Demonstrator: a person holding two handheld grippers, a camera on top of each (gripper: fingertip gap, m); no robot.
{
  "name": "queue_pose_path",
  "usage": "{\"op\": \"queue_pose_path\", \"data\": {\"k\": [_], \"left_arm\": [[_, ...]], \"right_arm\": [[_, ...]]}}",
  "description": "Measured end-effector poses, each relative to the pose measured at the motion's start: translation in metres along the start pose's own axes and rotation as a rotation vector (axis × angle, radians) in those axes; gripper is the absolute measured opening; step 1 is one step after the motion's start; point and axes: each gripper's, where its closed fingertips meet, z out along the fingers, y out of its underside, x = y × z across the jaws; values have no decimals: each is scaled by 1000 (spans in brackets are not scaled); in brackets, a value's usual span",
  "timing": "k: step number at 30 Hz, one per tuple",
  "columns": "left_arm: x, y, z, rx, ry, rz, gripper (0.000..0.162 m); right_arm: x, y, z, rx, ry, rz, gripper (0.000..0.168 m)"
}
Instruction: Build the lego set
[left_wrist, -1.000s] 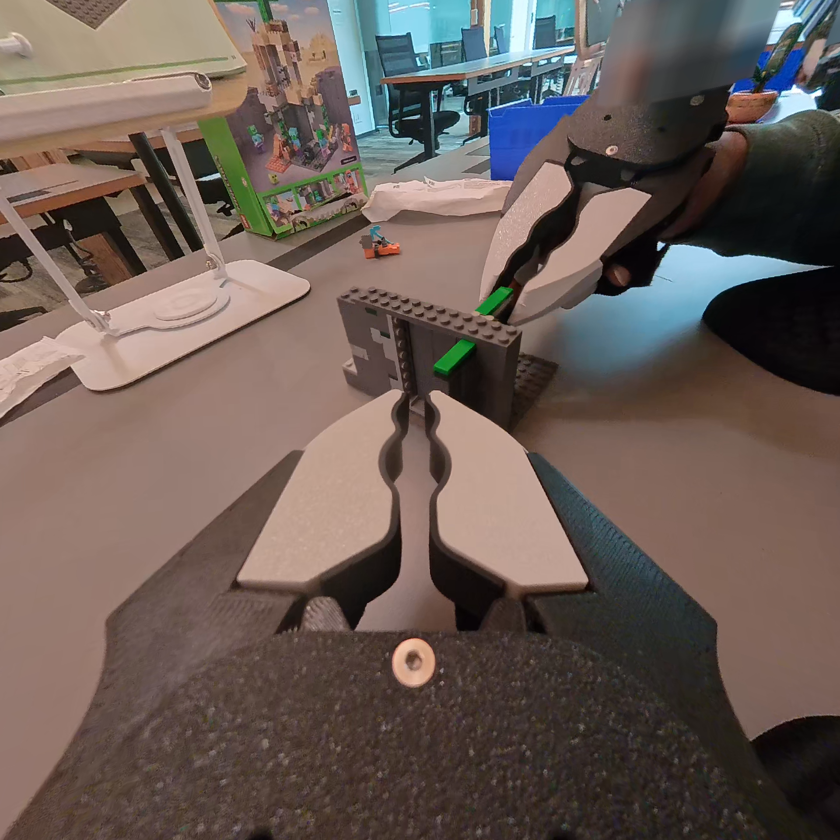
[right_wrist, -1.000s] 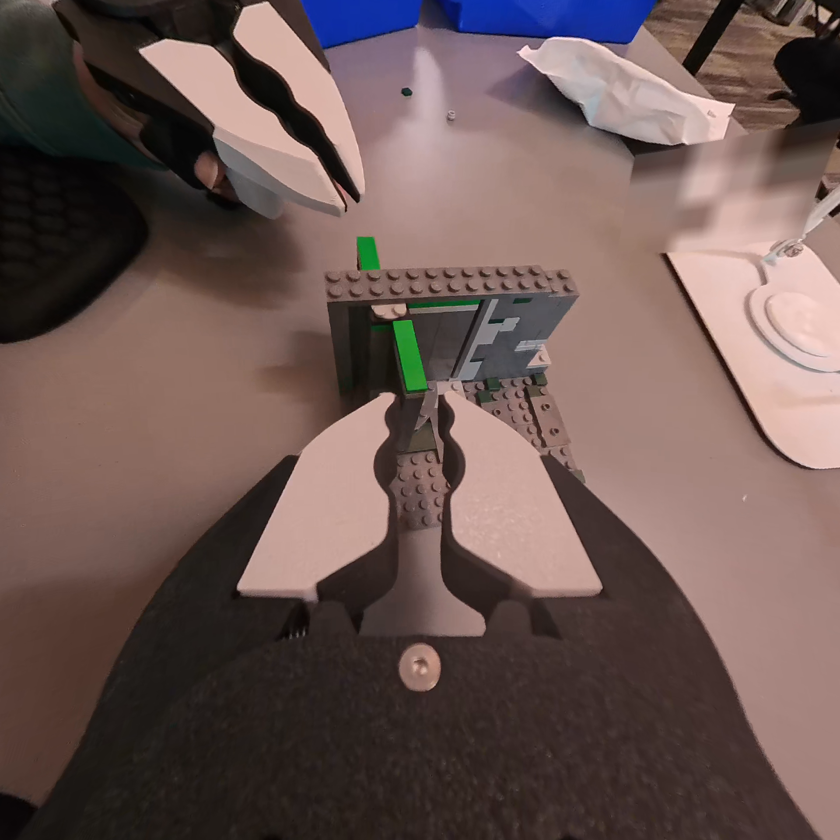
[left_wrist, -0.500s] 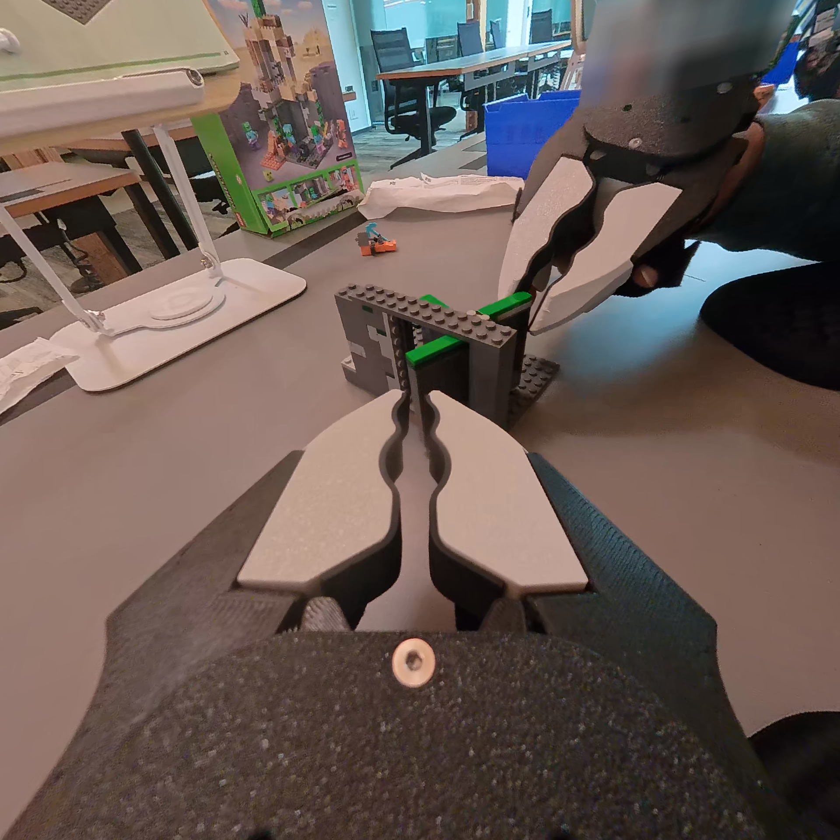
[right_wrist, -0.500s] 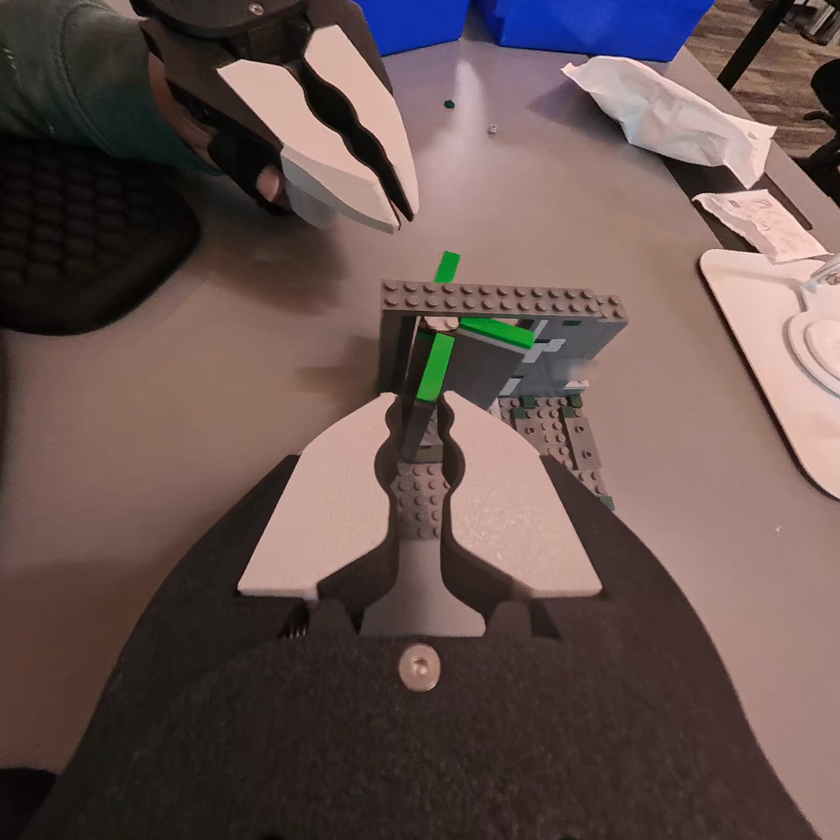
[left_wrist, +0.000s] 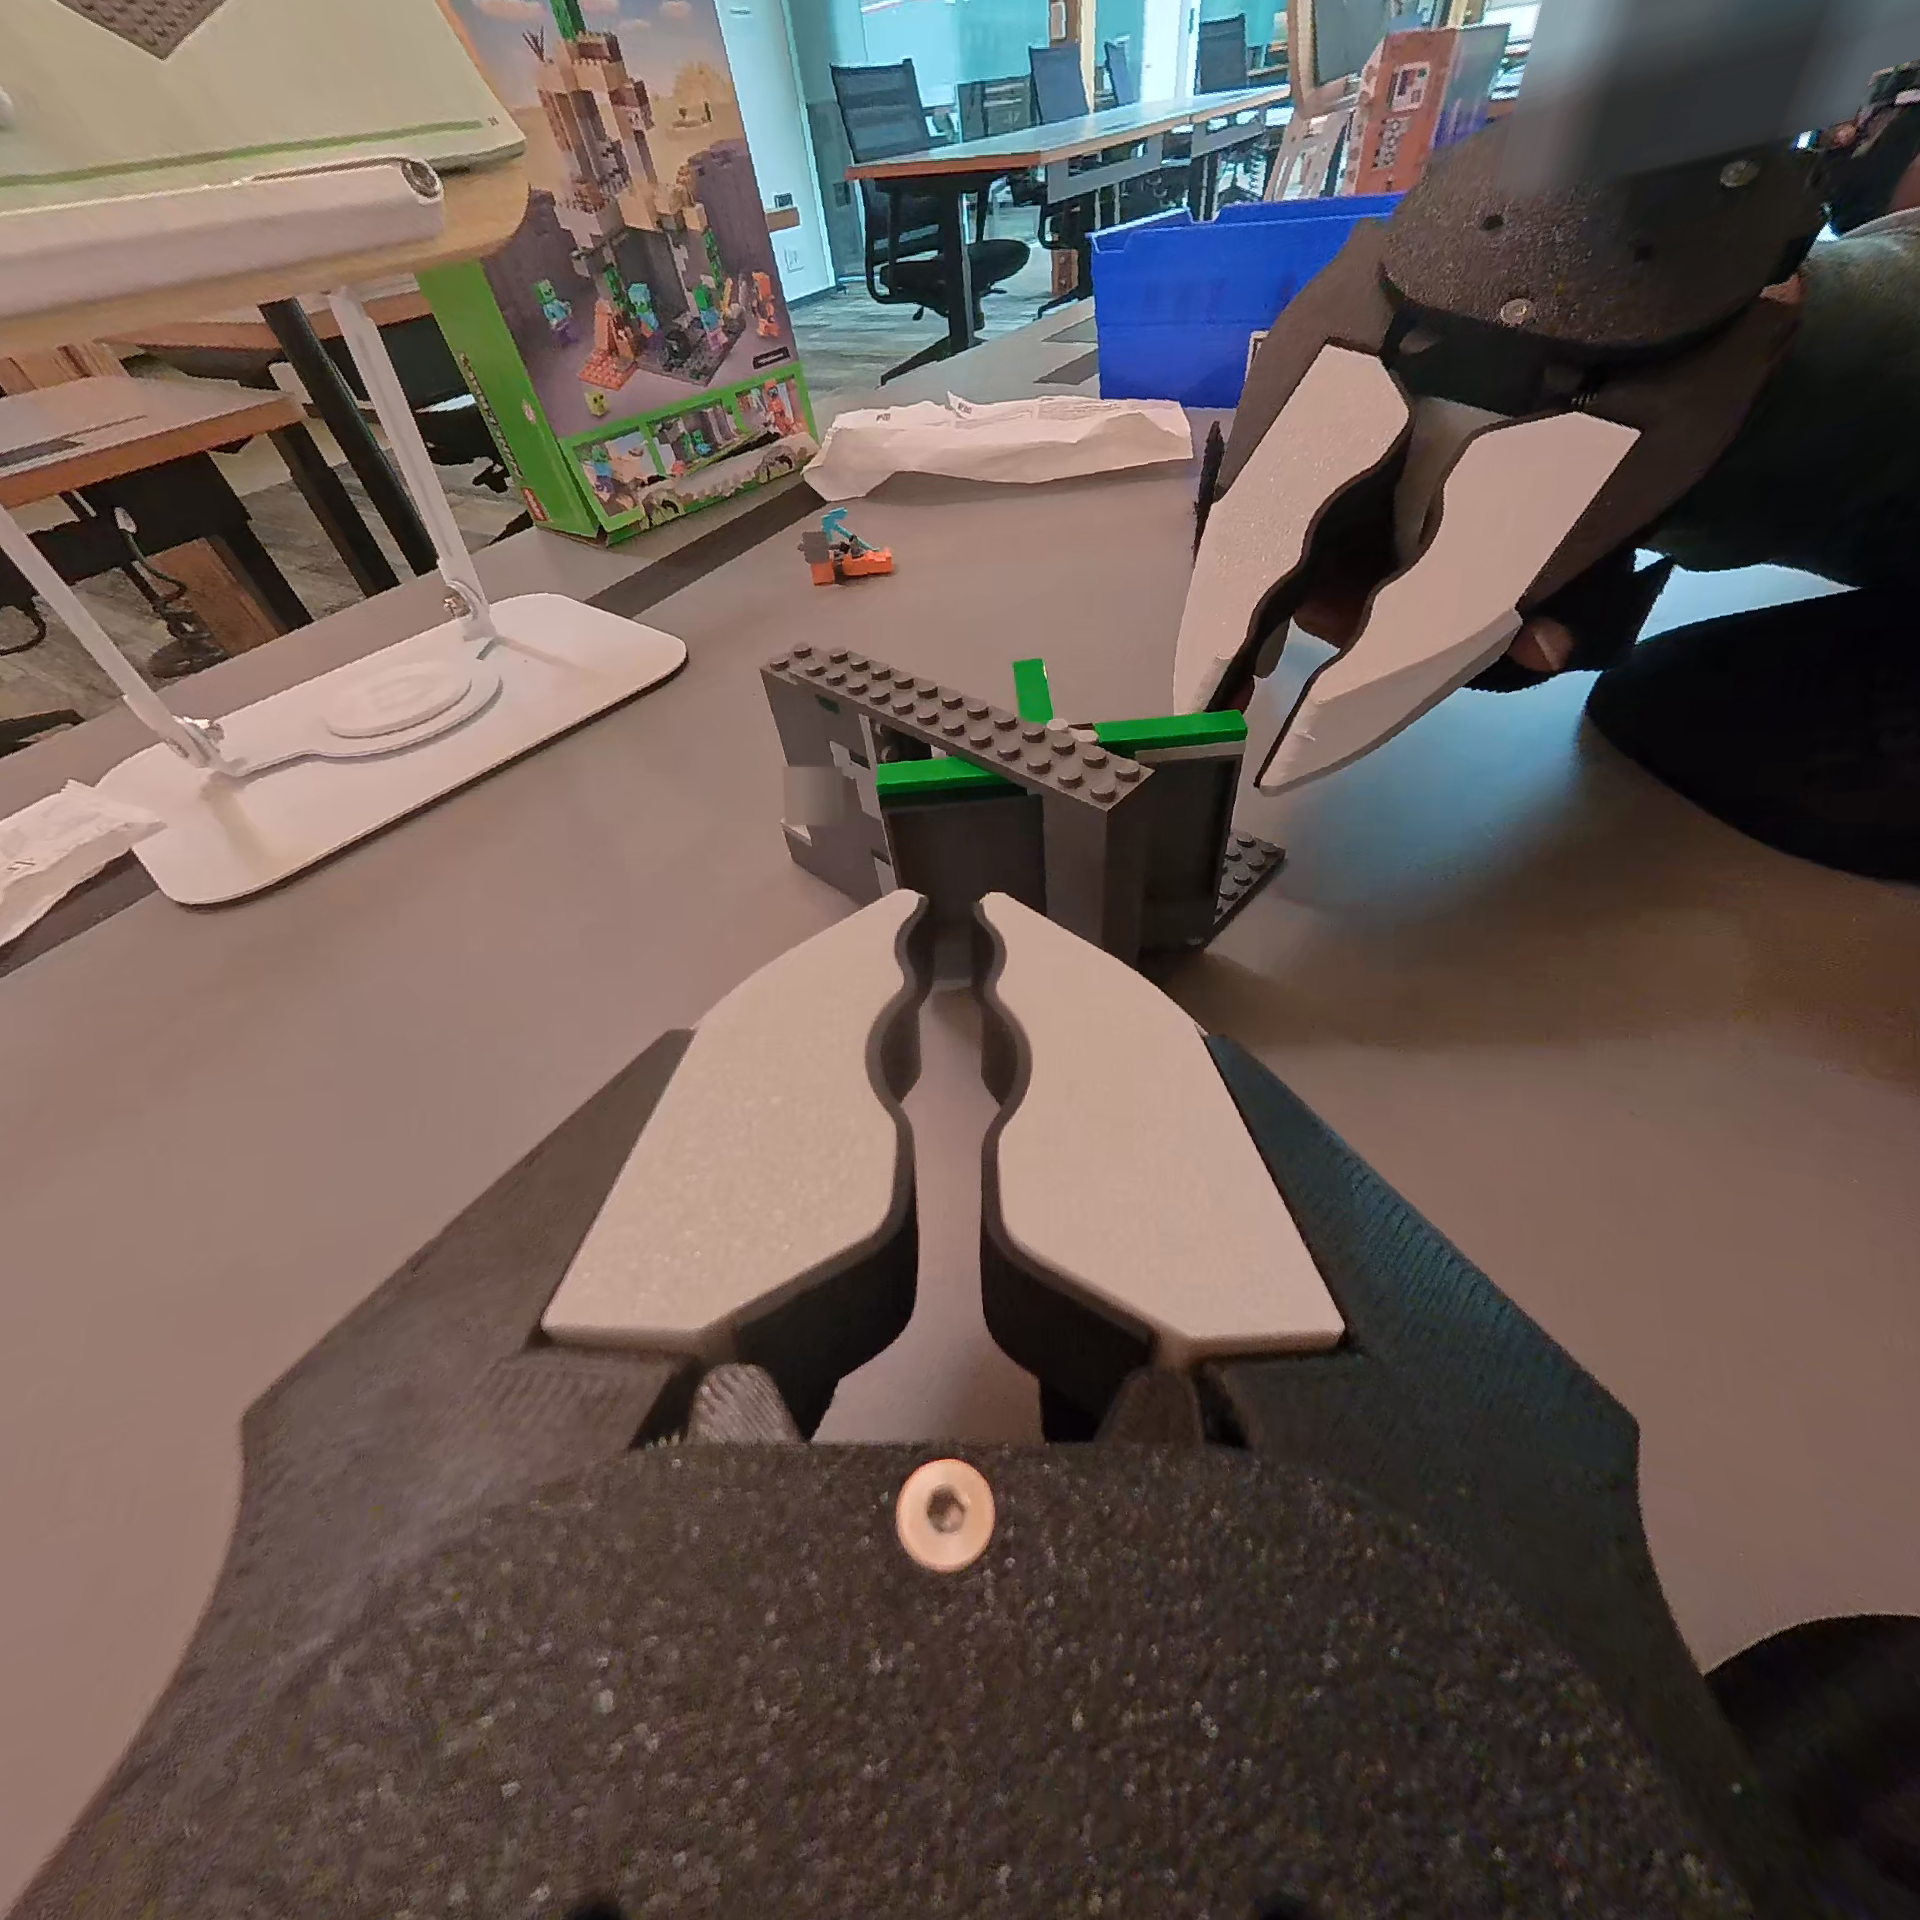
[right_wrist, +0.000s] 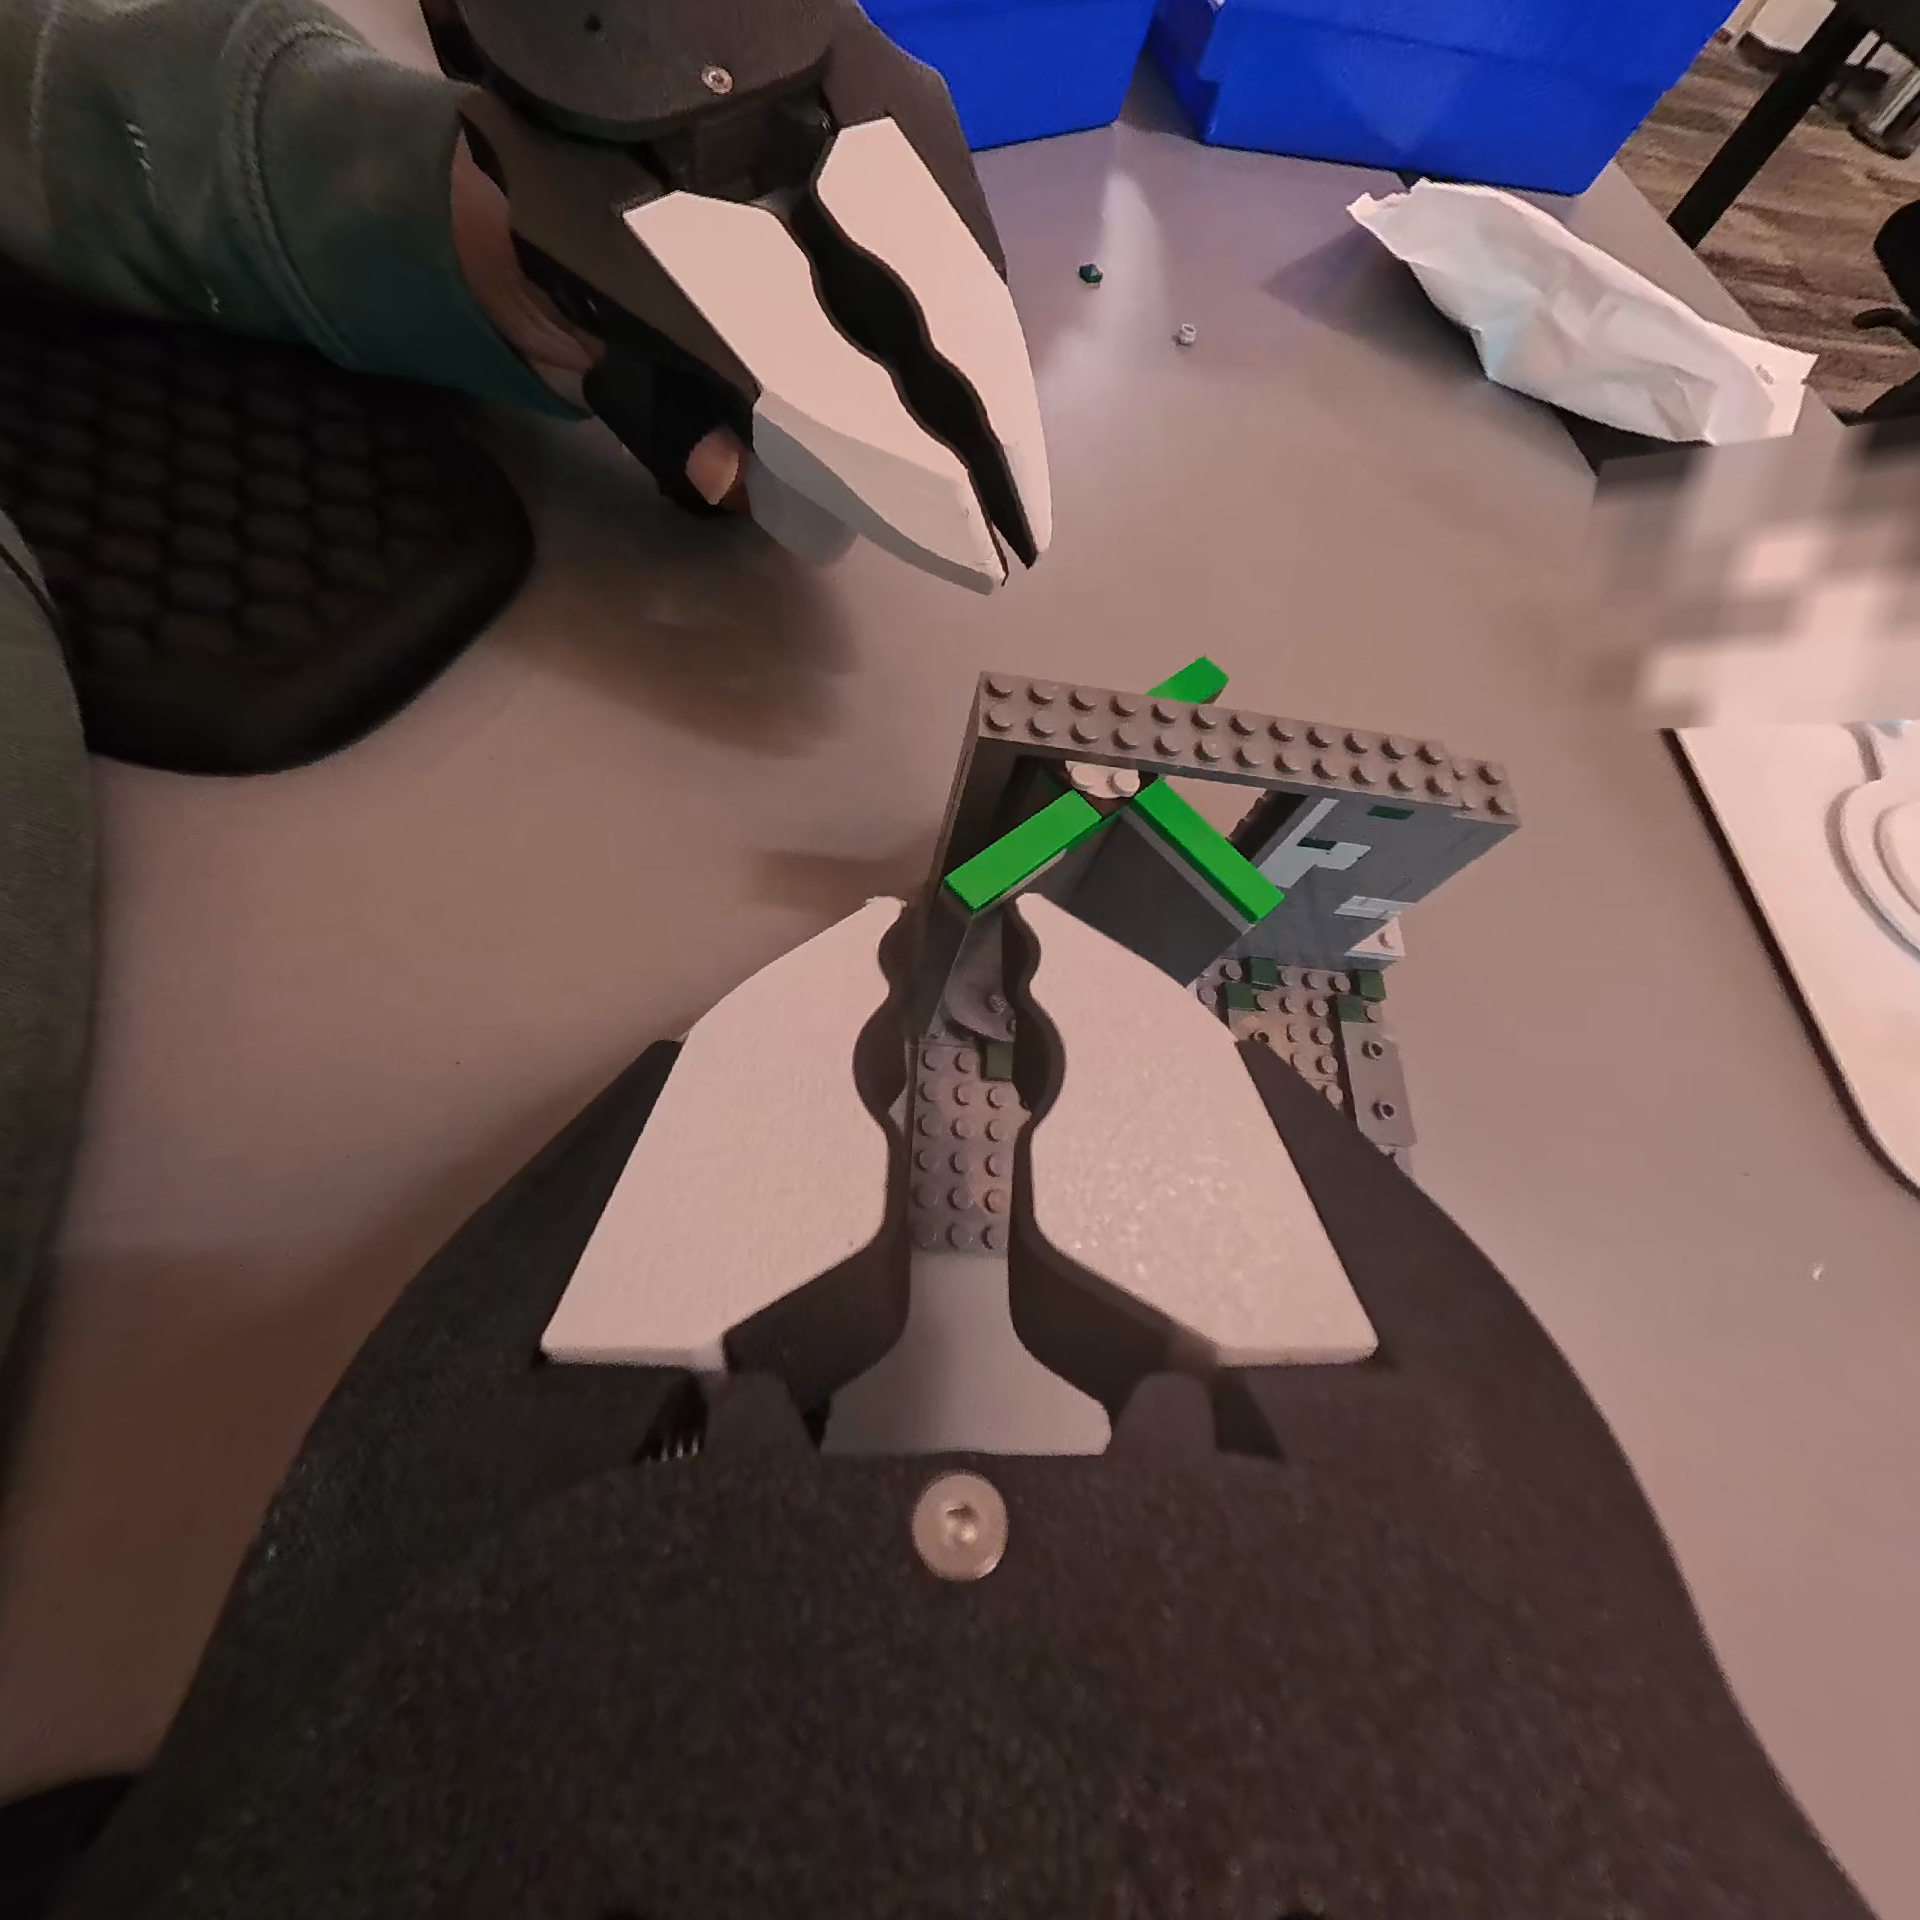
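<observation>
A: Grey studded lego frame (right_wrist: 1236, 743) stands mid-table; green-topped revolving door panels (right_wrist: 1205, 862) sit under its beam.

B: My right gripper (right_wrist: 961, 914) is part-open, straddling one panel's edge, probably to turn it. My left gripper (left_wrist: 951, 914) is nearly closed, empty, alongside as a brace.

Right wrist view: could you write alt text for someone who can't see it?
A grey Lego frame with green-topped panels swung out stands on a grey table. The right gripper is open before it; the left gripper hovers shut behind.

Two grippers show: the left gripper (left_wrist: 951, 914) and the right gripper (right_wrist: 961, 920). There is one grey lego build (right_wrist: 1236, 831), one set box (left_wrist: 634, 270) and one small figure (left_wrist: 847, 551). Two blue bins (right_wrist: 1049, 62) (right_wrist: 1455, 83), one white paper bag (right_wrist: 1579, 312) and two tiny loose pieces (right_wrist: 1089, 273) (right_wrist: 1187, 335) complete the count.
</observation>
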Motion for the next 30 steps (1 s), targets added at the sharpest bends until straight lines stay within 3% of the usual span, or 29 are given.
{"op": "queue_pose_path", "data": {"k": [20, 30], "left_arm": [[1, 0, 0, -1, 4, 4, 6], [1, 0, 0, -1, 5, 5, 6]], "right_arm": [[41, 13, -5, -49, 143, 29, 16], [27, 11, -3, -38, 87, 23, 15]]}}
